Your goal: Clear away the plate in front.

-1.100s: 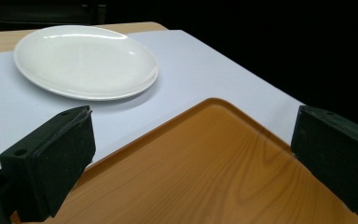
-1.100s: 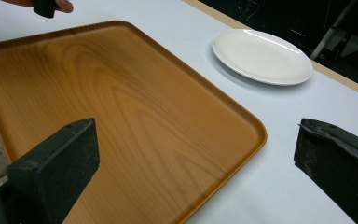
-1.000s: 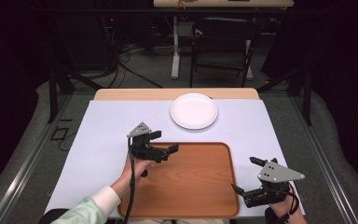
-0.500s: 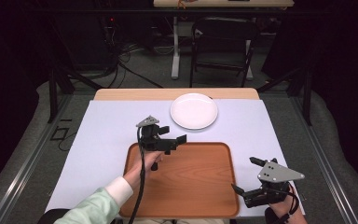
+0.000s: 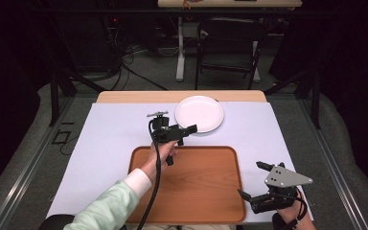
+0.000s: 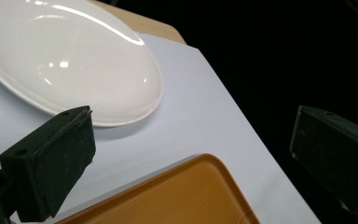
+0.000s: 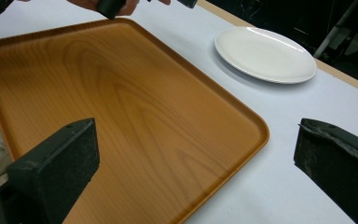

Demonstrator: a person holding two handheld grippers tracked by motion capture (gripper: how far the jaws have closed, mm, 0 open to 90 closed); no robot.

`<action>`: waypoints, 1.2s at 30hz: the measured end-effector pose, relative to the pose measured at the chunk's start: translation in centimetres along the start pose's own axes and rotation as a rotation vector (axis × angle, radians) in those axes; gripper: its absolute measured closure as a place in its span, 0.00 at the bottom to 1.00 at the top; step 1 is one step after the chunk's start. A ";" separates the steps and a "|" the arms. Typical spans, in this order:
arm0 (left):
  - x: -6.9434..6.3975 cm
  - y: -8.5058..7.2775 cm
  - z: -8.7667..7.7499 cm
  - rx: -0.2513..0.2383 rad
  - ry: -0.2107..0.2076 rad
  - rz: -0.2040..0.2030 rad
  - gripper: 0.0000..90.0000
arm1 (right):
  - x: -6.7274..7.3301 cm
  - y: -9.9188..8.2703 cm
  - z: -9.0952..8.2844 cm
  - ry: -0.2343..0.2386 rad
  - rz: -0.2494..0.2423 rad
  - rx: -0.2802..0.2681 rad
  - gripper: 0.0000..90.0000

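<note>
Dark floor, cables and a chair lie beyond the far edge of your surface (image 5: 100,143), which is covered with a pale sheet. Your left gripper (image 5: 184,135) hangs over the sheet just past the far rim of the wooden tray (image 5: 196,187), its jaws wide apart and holding nothing. They point toward the white plate (image 5: 199,113), which lies just beyond them and slightly to the right, near the surface's far edge. In the left gripper view the plate (image 6: 70,60) sits up and to the left between the jaws, its near rim just above the left jaw, with a corner of the tray (image 6: 186,196) below. Your right gripper (image 5: 254,182) rests low at the tray's near right corner, jaws also spread wide and empty. From the right gripper view the tray (image 7: 121,116) lies straight ahead and the plate (image 7: 265,53) well beyond it.
</note>
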State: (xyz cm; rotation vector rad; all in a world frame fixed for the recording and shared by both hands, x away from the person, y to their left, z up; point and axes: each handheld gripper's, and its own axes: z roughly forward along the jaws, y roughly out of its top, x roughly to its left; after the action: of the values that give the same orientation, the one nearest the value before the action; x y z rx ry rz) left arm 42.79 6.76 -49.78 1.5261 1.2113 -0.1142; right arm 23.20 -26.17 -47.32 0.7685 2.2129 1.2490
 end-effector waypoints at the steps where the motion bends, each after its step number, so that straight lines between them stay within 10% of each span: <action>1: 0.2 0.1 0.3 -0.001 0.007 -0.030 0.00 | 0.0 0.0 0.0 0.001 0.000 0.000 0.00; 21: 3.5 0.5 4.9 -0.024 0.072 -0.379 0.01 | 0.0 0.0 0.1 0.010 -0.002 0.002 0.00; 36: 5.2 0.1 6.6 -0.042 0.137 -0.520 0.16 | 0.1 0.0 0.2 0.013 -0.012 0.009 0.00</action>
State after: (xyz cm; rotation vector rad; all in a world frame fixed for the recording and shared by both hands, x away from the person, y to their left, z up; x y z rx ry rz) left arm 48.62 4.85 -55.46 1.1665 1.6895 -0.3284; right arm 23.25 -26.02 -47.39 0.7522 2.2320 1.2423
